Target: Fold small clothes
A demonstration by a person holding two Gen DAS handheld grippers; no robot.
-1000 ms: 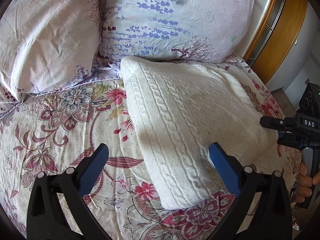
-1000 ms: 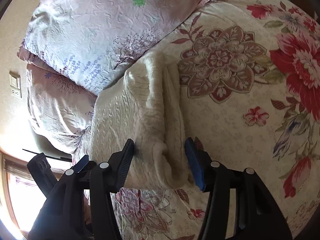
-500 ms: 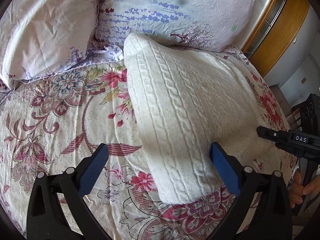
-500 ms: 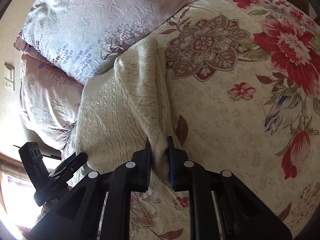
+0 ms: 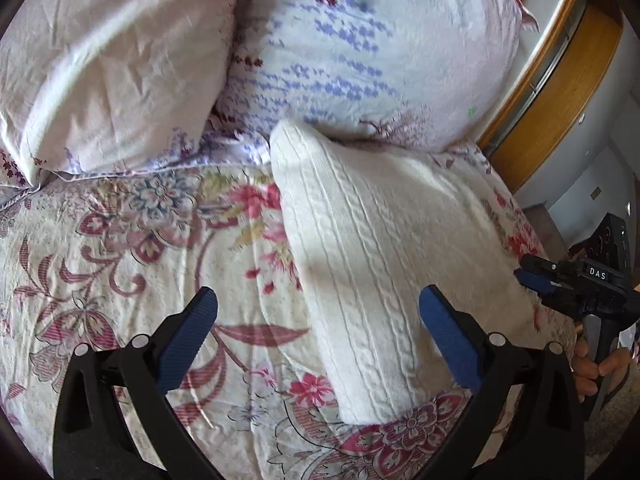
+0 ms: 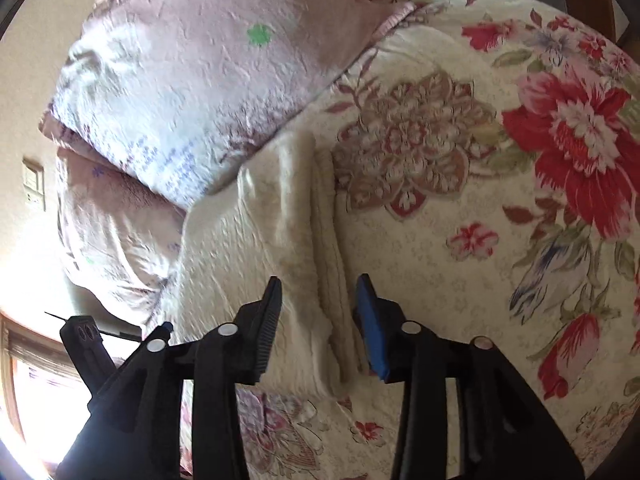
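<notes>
A folded cream cable-knit sweater (image 5: 380, 256) lies on a bed covered by a floral bedspread (image 5: 132, 248) printed with red and pink blossoms. The sweater's far end is tucked against a lavender-print pillow (image 5: 360, 52), and a second, paler pillow (image 5: 108, 64) sits to the left of that one, away from the sweater.

The left gripper (image 5: 318, 322) hangs over the near end of the sweater with its blue-padded jaws spread wide. One blue pad (image 5: 448, 332) is above the knit, and the other is out over the bedspread to the sweater's left. Nothing is pinched between them.

In the right wrist view, the right gripper (image 6: 318, 312) straddles the sweater's folded edge (image 6: 326, 248), where stacked layers of knit run toward the pillow. Its jaws are opening, with the folded edge lying between them. The pads stand clear of the cloth on both sides.

From the left wrist view, the right gripper shows at the sweater's right side, with a hand (image 5: 596, 368) wrapped around its handle. A small white label (image 5: 598, 274) on its black body reads "DAS". Beyond the sweater's far right corner stands a wooden headboard (image 5: 560, 92) with a curved edge. A wall switch plate (image 6: 34, 186) shows to the left of the pillows in the right wrist view; any marking on it is too small to read.
</notes>
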